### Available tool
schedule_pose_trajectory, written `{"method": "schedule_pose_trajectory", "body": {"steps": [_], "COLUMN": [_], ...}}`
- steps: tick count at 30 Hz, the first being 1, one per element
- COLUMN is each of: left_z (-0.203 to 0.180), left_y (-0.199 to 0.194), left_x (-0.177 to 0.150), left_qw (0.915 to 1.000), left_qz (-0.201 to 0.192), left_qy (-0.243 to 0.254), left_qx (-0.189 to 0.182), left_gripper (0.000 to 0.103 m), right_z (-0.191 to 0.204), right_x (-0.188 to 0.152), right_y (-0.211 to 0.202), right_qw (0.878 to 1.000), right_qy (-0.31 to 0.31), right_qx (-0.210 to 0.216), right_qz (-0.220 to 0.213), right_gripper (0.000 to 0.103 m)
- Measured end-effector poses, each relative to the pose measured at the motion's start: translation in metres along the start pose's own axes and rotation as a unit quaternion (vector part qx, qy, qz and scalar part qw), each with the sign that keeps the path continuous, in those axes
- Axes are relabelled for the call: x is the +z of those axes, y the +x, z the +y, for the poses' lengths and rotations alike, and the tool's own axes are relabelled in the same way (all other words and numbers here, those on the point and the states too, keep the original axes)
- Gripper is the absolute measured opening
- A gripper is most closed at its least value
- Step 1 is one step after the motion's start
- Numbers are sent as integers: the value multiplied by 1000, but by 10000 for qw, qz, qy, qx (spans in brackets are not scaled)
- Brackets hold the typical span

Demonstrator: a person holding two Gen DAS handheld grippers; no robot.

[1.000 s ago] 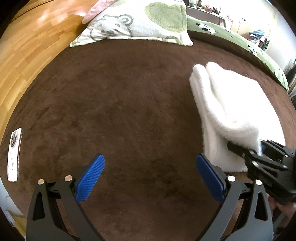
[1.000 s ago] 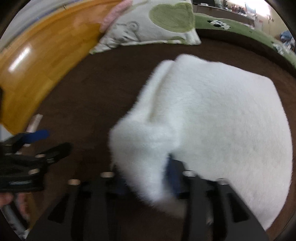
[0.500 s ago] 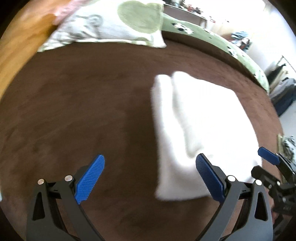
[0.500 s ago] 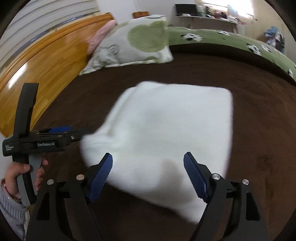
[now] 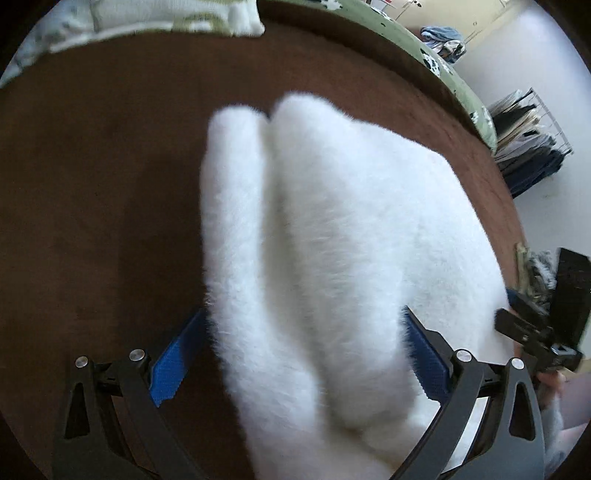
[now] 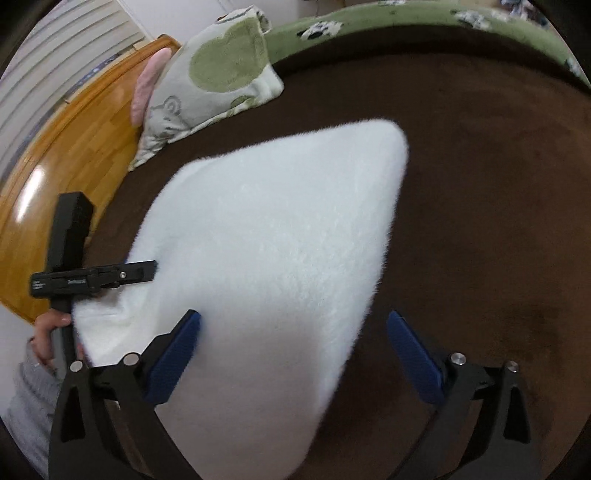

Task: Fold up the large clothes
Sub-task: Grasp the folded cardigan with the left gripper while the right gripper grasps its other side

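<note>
- At the far left of the right wrist view runs a wooden headboard (image 6: 74, 155), with a patterned pillow (image 6: 218, 77) propped beside it at the head of the bed.
- The brown bed cover (image 6: 480, 184) spreads across both views, edged at the far side by a green blanket (image 6: 369, 26).
- The left gripper (image 5: 299, 354) has its blue pads spread wide; the near end of the folded white fleece garment (image 5: 332, 240) lies between them, its pile brushing both pads without being pinched.
- That garment rests on the cover as a thick folded stack, two rolled edges showing side by side on its left.
- The right gripper (image 6: 295, 354) has just been opening and stands fully apart, astride the garment's near right edge, gripping nothing.
- At the right of the left wrist view, clothes hang on a rack (image 5: 532, 147).
</note>
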State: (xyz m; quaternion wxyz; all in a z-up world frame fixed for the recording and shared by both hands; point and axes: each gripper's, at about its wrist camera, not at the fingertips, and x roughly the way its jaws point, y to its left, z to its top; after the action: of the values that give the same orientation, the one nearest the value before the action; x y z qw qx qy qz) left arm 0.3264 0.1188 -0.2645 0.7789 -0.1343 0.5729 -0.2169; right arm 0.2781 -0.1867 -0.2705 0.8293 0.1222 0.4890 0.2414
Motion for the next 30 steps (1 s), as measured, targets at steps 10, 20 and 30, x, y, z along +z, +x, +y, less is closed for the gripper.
{"method": "schedule_pose_trajectory", "body": {"steps": [10, 20, 30], "left_z": [17, 2, -2], "left_y": [17, 33, 38], "left_x": [3, 24, 23], "left_qw": [9962, 9928, 9868], "left_qz": [59, 193, 139], "left_qy": [-1, 126, 72], "left_qx": [-864, -1175, -1614], "left_gripper": [98, 98, 70], "right_z": [-30, -31, -23], "right_x": [10, 18, 9], "right_y": [36, 46, 28], "right_qw": [9864, 9800, 9917], "right_qy": [423, 487, 450], "right_qx": [1500, 1863, 1203], "right_qz": [516, 493, 16], "right_gripper": [98, 99, 63]}}
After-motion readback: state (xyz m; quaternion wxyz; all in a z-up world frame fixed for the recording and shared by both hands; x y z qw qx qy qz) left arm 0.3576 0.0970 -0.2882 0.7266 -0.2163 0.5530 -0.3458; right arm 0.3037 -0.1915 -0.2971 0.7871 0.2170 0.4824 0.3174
